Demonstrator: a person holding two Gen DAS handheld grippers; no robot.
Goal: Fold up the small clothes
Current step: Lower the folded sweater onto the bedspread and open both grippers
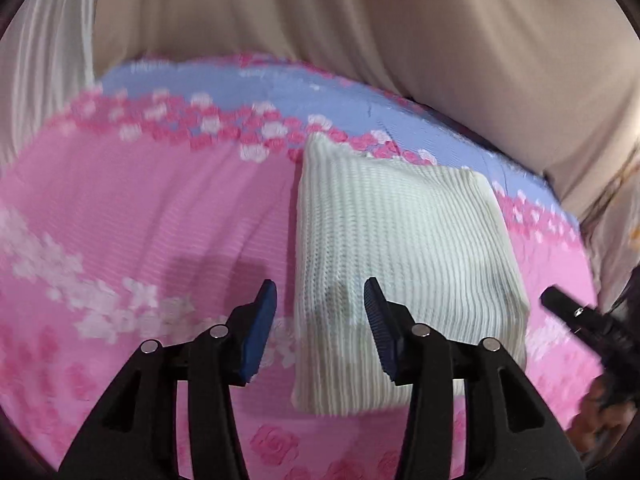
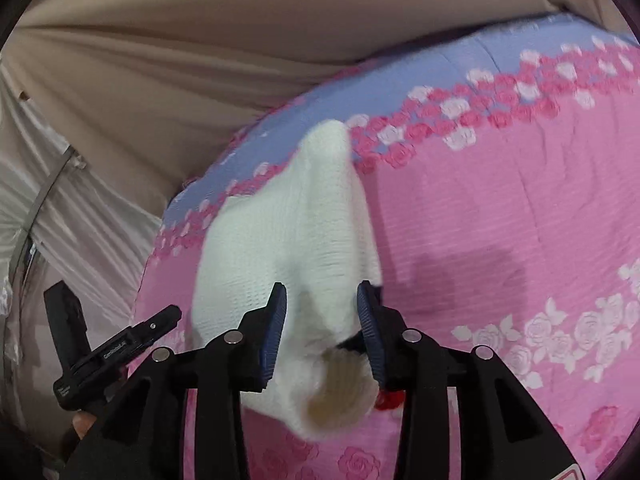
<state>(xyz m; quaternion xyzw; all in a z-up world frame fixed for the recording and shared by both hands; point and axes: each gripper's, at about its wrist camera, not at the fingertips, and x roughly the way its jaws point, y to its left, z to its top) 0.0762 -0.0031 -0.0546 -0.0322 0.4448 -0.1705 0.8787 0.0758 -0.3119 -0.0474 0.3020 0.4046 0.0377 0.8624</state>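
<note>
A white ribbed knit garment (image 1: 400, 264) lies folded into a rectangle on the pink floral bedspread (image 1: 140, 208). My left gripper (image 1: 320, 304) is open above the garment's near left edge, its jaws apart and empty. In the right wrist view the same garment (image 2: 288, 240) runs away from me. My right gripper (image 2: 322, 308) is open with the garment's near end between the blue pads, and I see no grip on it. The right gripper also shows in the left wrist view (image 1: 576, 316) at the right edge.
The bedspread has a blue band (image 1: 280, 92) and rose borders along its far edge. Beige curtains (image 1: 360, 20) hang behind the bed. The left gripper's body (image 2: 108, 352) and a hand show at the lower left of the right wrist view.
</note>
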